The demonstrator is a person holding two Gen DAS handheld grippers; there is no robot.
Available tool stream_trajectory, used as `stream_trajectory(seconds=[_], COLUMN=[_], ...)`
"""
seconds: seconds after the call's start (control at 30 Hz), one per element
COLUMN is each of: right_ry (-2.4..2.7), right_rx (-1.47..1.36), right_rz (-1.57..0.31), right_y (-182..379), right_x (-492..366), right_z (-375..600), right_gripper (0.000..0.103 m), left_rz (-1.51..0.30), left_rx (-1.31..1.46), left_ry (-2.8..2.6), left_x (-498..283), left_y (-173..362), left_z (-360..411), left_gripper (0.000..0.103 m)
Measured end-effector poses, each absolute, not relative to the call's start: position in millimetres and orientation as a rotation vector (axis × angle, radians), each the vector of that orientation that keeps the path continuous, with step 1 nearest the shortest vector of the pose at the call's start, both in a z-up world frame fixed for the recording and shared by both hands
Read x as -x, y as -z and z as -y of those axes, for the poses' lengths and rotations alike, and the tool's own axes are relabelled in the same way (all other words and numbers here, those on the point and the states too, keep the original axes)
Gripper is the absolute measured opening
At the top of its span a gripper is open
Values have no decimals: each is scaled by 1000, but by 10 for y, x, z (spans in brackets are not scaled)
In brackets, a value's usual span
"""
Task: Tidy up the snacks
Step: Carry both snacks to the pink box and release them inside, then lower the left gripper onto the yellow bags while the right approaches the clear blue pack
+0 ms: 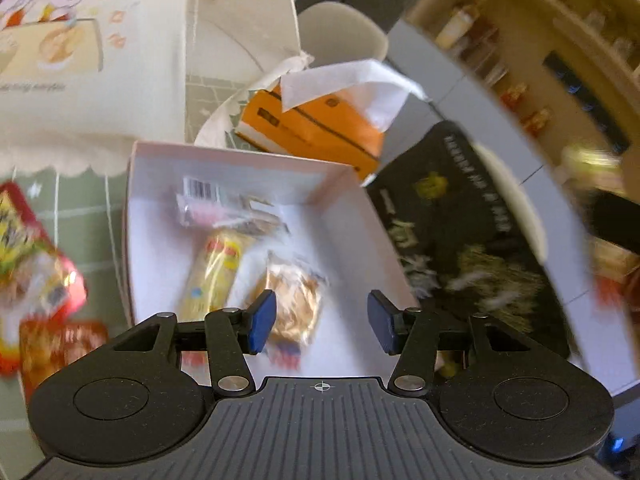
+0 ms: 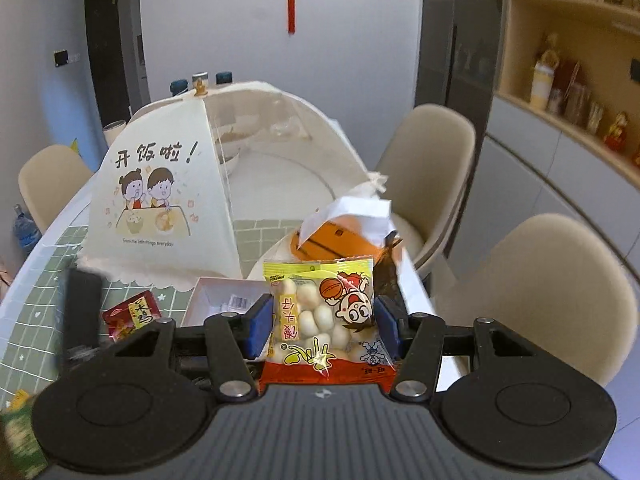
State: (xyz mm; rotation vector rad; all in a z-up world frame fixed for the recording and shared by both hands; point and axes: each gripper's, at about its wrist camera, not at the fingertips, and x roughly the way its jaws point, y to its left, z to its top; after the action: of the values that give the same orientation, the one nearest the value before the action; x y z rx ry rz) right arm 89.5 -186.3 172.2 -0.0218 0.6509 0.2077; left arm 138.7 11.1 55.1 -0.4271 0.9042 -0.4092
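The right tool (image 2: 320, 326) grasps a bag of white candies (image 2: 322, 316) by its sides; it may slip before the white box (image 1: 152, 216). The left tool (image 1: 322, 322) hangs released, holding nothing.

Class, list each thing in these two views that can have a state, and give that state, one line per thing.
Left tongs: open, nothing between the pads.
Right tongs: shut on the snack bag.
Snack bag: held upright, sealed, off the table.
White box: lid off, three wrapped snacks inside.
Tissue pack: open, a tissue sticking out.
Food cover: unfolded, standing on the table.
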Motion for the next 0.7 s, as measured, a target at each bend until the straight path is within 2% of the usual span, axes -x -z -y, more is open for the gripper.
stream_trajectory(seconds=[0.13,0.2,0.23,0.4,0.7], right_ry=[-250,-240,-210,-219,-333], right_rx=[-62,-81,-87,-139,42], right_rz=[-697,-718,-742,-767,-773], right_y=[-1623,-1528,-1485,-1379,-1187], right_x=[-1258,-1556,-1668,-1714,-897], right_z=[1773,1699,1681,1639,1100], right_gripper=[56,70,73,73,74], left_rz=[-877,-878,-878,-871,-952], left_rx=[413,391,382,382,509], left_ry=[396,373,354,193,-192], left_x=[-988,-861,-830,-316,536], left_y=[-696,-773,-830,-854,-411], left_z=[-332,-474,-556,-1355,-2948], left_gripper=[56,56,56,56,56])
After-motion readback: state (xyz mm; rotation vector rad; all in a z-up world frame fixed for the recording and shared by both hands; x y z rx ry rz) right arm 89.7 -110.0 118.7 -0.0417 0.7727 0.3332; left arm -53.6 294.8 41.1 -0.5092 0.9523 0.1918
